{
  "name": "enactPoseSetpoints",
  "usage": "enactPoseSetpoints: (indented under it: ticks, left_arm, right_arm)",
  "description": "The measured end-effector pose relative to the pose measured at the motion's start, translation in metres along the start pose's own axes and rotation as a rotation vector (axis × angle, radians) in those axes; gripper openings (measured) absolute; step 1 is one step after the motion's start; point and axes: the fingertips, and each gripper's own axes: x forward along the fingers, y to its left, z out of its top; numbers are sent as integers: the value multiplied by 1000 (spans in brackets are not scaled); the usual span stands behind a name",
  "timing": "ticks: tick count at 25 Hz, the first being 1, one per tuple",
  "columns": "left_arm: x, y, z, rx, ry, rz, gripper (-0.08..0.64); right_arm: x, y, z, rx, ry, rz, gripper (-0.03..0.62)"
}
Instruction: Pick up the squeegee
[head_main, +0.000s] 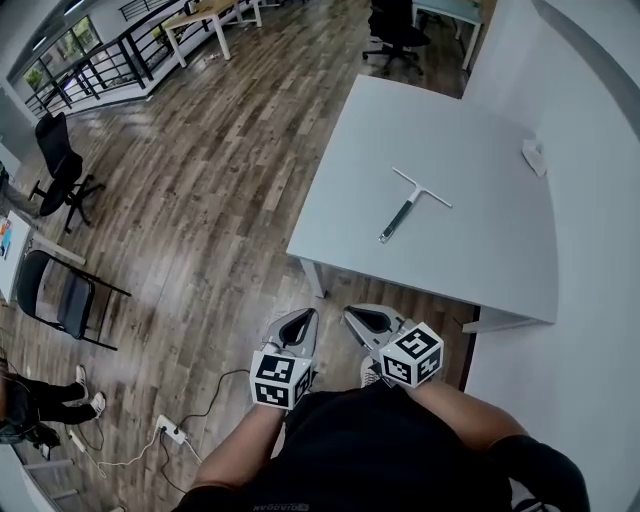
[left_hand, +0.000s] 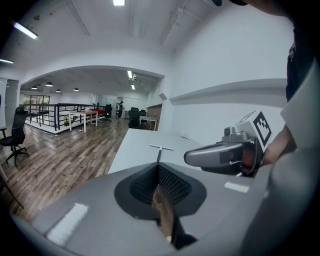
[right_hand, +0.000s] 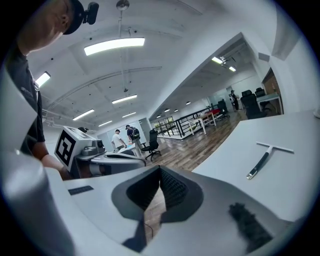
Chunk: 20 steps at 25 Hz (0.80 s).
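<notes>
The squeegee (head_main: 410, 205), a thin T-shaped tool with a dark handle and a metal blade bar, lies flat on the white table (head_main: 480, 250), blade end away from me. It also shows far ahead in the left gripper view as the squeegee (left_hand: 159, 150), and to the right in the right gripper view as the squeegee (right_hand: 263, 160). My left gripper (head_main: 303, 318) and right gripper (head_main: 352, 315) hang side by side over the wood floor, short of the table's near edge. Both are shut with nothing between their jaws.
A small white object (head_main: 534, 157) sits at the table's far right by the white wall. Black office chairs (head_main: 60, 165), a folding chair (head_main: 60, 295) and a power strip with cable (head_main: 172, 432) stand on the floor to the left. A railing (head_main: 110, 60) runs along the back.
</notes>
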Motion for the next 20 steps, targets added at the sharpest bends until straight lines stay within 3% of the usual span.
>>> enactPoseSetpoints:
  ticks: [13, 20]
  left_arm:
    - [39, -62, 13, 15, -9, 45, 8]
    - [48, -83, 18, 39, 3, 47, 8]
  right_arm:
    - [-62, -48, 2, -13, -16, 41, 6]
    - [-78, -63, -5, 32, -26, 45, 6]
